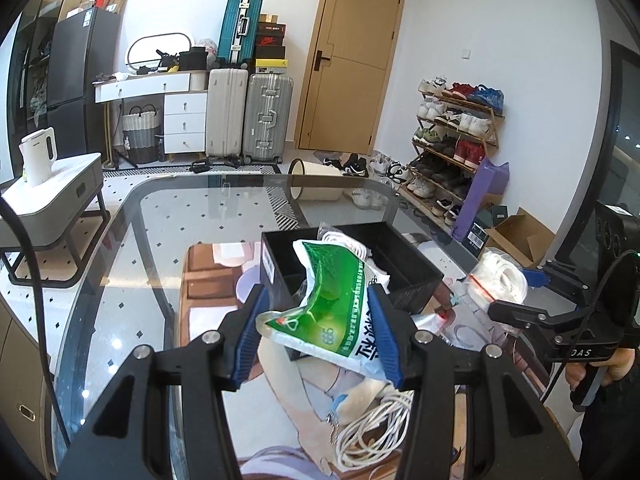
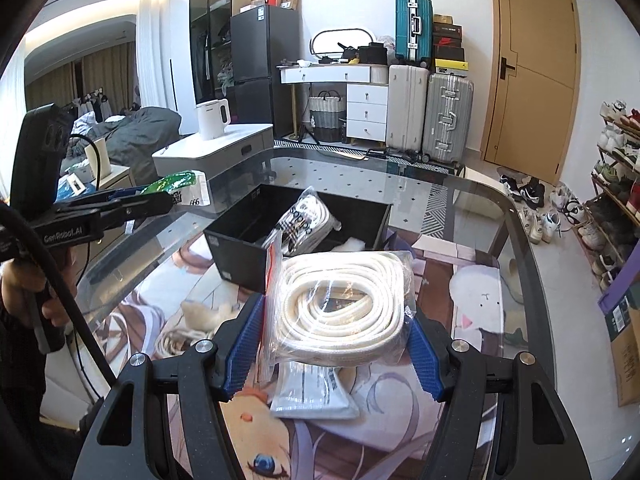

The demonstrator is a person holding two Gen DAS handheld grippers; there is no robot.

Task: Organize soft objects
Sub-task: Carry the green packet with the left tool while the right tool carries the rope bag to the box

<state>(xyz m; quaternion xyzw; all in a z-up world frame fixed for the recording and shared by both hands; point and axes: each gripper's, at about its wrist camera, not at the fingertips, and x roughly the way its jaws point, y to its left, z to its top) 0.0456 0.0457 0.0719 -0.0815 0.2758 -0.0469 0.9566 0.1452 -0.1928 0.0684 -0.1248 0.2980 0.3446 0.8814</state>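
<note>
On a glass-topped table [image 1: 132, 216] laid over a cartoon-printed mat, a black open bin [image 2: 240, 246] sits near the middle, and both handheld grippers are raised just short of it, each carrying one soft packet. From the left wrist camera, the left gripper [image 1: 318, 326] is clamped on a green-and-white plastic pouch [image 1: 332, 304], its blue pads pressing the pouch's two sides so that the packet buckles and stands up between them; it hangs in front of the bin's near wall, probably so it can be dropped in from above. From the right wrist camera, the right gripper [image 2: 338, 326] is closed on a clear zip bag of coiled white rope [image 2: 340, 300], squeezed at both edges and held flat, clear of the table and just before the bin. Inside the bin already lies another bagged white rope [image 2: 304, 216] leaning against a divider, with a bit of white fluff [image 2: 352, 244] beside it. Still on the mat are a loose coil of thin white cord [image 1: 372, 428], a tuft of cream fluff [image 2: 204, 314], and a flat white packet [image 2: 312, 396] directly under the right gripper. Sorting looks partway done: two items are lifted for the bin, several more wait. Because both packets are limp and slippery, a firm side pinch seems chosen to keep them from sliding out.
</note>
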